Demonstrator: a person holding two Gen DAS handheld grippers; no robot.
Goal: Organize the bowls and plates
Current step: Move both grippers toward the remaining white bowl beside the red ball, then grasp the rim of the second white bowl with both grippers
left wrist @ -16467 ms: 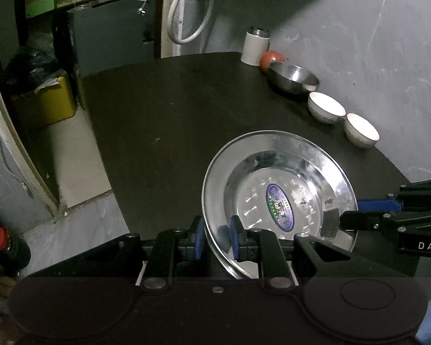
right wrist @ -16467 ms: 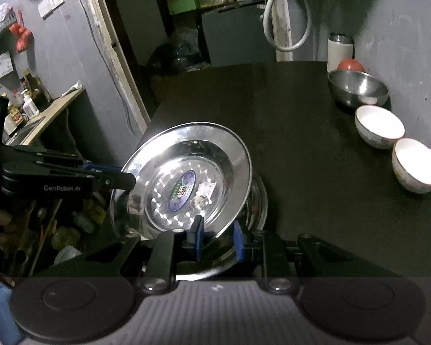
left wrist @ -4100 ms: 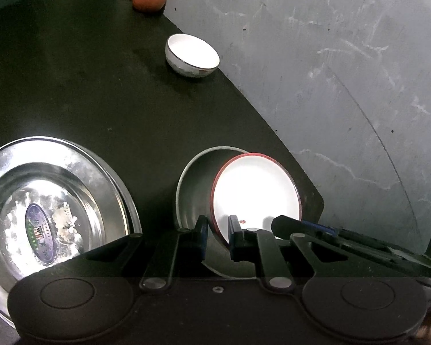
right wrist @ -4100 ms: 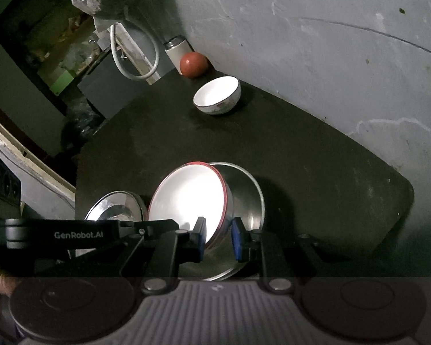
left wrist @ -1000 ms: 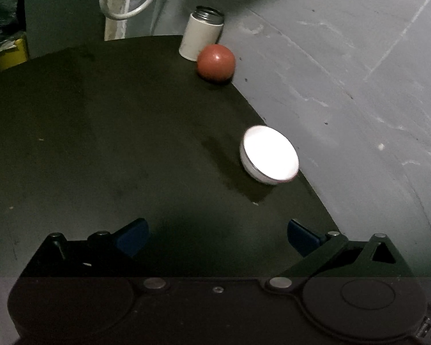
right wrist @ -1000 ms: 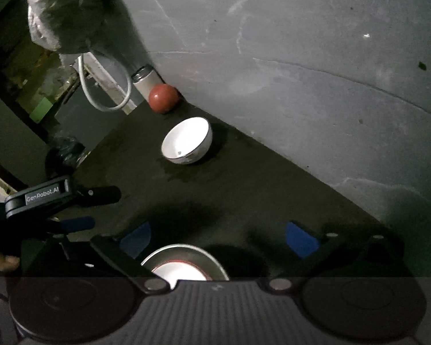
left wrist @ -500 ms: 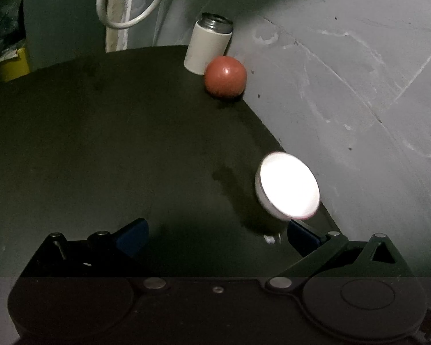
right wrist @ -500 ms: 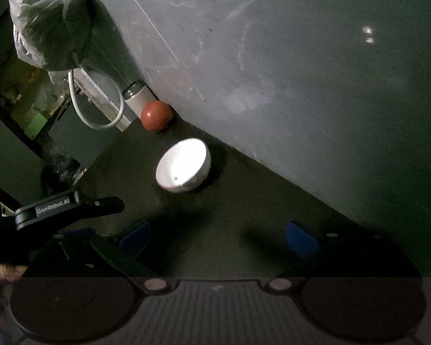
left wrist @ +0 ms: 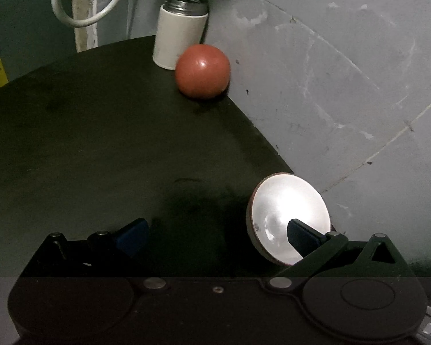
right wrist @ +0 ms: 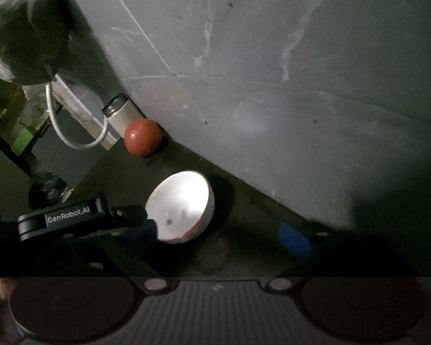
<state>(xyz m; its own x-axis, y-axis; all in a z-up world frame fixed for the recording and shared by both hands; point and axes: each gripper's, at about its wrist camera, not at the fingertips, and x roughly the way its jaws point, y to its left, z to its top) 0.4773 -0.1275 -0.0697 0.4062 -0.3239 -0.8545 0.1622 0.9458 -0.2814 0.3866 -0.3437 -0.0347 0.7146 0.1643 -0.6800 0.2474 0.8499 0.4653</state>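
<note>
A white bowl (left wrist: 284,210) with a reddish base stands on the dark round table (left wrist: 100,143) close to the grey wall. My left gripper (left wrist: 215,234) is open, and its right finger (left wrist: 301,237) reaches over the bowl's near rim. In the right wrist view the bowl (right wrist: 184,201) sits left of centre between the fingers of my right gripper (right wrist: 219,237). Those jaws are closing, but the pads do not press on the bowl. The left gripper's finger (right wrist: 126,212) comes up to the bowl's left rim.
A red ball (left wrist: 202,70) and a white canister (left wrist: 181,36) with a metal rim stand at the table's far edge by the wall. A white hose (left wrist: 86,17) hangs behind them. A plastic bag (right wrist: 23,28) hangs at upper left. The wall runs right behind the bowl.
Both grippers have moved in toward the bowl and lower. The left gripper's right finger now overlaps the bowl's rim, and the right gripper's jaws have narrowed slightly.
</note>
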